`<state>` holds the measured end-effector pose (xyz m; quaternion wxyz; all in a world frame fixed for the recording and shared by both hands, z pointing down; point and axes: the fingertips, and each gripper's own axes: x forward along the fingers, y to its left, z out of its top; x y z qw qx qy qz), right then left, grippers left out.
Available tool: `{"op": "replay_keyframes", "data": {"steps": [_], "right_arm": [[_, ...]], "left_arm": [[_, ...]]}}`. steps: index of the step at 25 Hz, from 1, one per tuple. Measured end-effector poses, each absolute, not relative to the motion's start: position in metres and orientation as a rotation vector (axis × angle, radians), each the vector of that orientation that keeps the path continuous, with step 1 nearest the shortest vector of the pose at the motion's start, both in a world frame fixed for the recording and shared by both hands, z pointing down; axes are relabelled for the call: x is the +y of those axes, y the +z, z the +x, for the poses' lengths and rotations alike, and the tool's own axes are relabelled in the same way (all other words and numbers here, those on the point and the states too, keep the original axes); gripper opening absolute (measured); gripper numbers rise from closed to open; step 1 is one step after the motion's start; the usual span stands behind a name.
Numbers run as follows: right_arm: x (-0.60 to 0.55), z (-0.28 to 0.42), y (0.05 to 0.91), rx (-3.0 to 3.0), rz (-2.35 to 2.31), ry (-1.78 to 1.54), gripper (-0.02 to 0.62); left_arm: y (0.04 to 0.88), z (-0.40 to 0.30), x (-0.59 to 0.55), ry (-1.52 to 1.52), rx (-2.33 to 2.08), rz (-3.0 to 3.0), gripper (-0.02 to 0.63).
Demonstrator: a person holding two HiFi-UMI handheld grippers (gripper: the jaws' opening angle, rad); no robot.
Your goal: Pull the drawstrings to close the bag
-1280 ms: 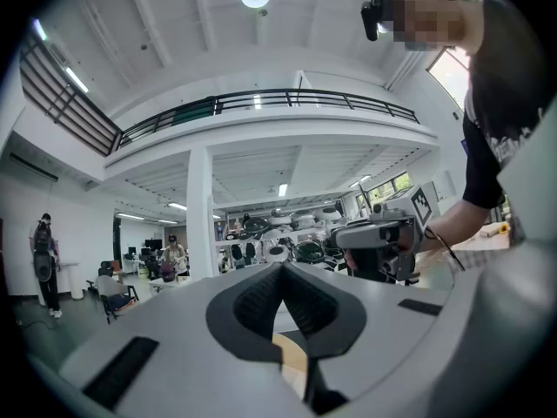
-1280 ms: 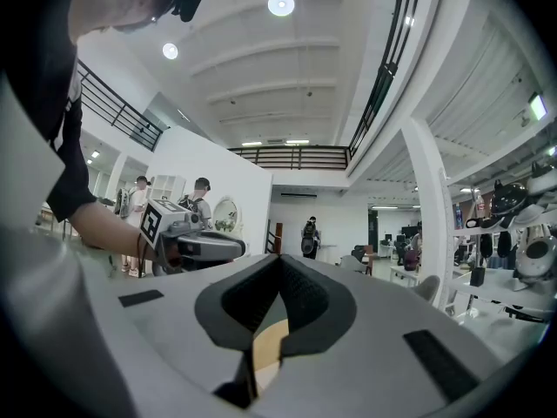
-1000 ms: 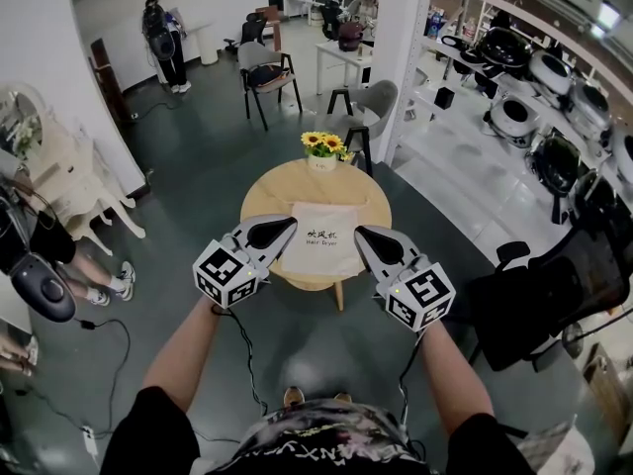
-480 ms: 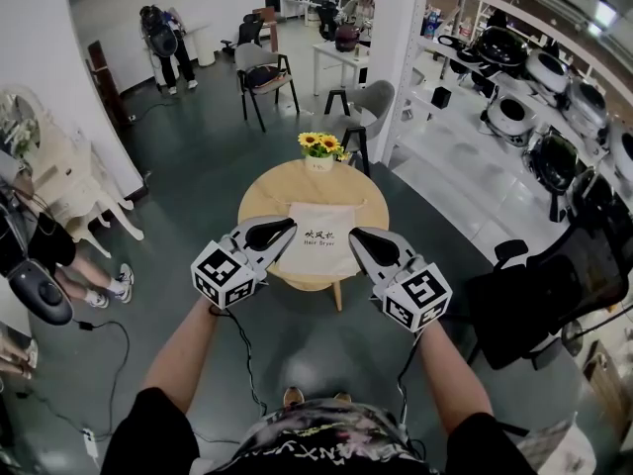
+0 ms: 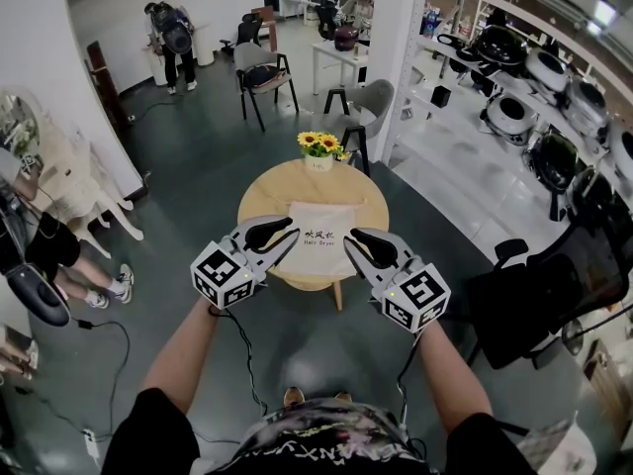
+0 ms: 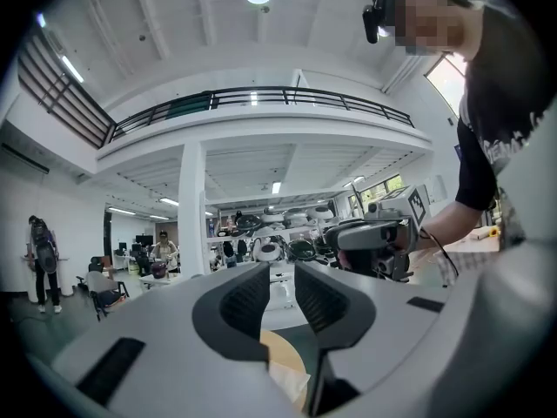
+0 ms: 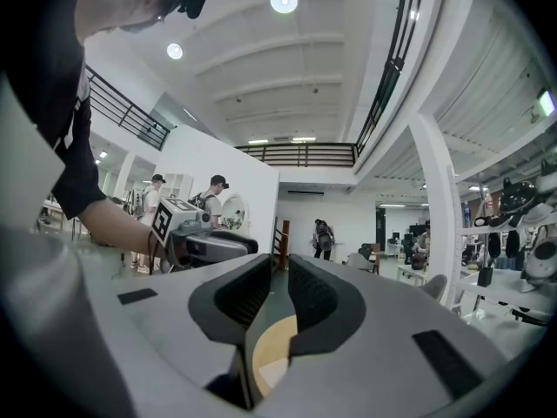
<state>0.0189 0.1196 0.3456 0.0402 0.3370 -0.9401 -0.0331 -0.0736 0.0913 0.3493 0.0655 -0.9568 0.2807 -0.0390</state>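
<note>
Nearest the camera, the person's two forearms [image 5: 188, 349] reached forward, one gripper in each hand. The left gripper [image 5: 287, 228] and the right gripper [image 5: 354, 236] were held level side by side, tips angled toward each other, with a clear space between the two tools.

Left gripper: the jaws had just been opening and stood slightly apart, a narrow slot showing between the pads. Nothing lay in that slot.

Right gripper: the jaws had likewise just been opening and stood slightly apart. Nothing lay between them.

The bag [image 5: 318, 239], a pale cloth pouch with dark print, lay flat on the near half of the round wooden table [image 5: 267, 191]. In the head view it sat between the two sets of fingertips and just beyond them. In each gripper view it appeared low, under the slot between the jaws, not within it. Neither gripper touched the bag. The drawstrings could not be made out.

At the far edge of the table stood a small pot of sunflowers [image 5: 322, 144]. Beyond the table were a grey chair [image 5: 368, 107] and a white pillar [image 5: 401, 47]. Farther left stood a black chair [image 5: 265, 75], and farthest off a standing person [image 5: 176, 43].
</note>
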Motion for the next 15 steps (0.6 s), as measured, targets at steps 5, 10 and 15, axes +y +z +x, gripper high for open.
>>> {"op": "replay_keyframes", "data": {"steps": [5, 10, 15], "right_arm": [[0.1228, 0.0140, 0.3497, -2.883, 1.003, -0.078, 0.103], [0.1238, 0.0122, 0.3527, -2.883, 0.967, -0.065, 0.153], [0.1239, 0.0131, 0.3516, -2.888, 0.961, -0.053, 0.187]], "left_arm": [[0.3529, -0.0731, 0.0938, -0.129, 0.829, -2.888, 0.130], [0.3560, -0.0705, 0.0960, -0.143, 0.792, -2.902, 0.164], [0.3593, -0.0682, 0.0971, -0.177, 0.768, -2.906, 0.204]]}}
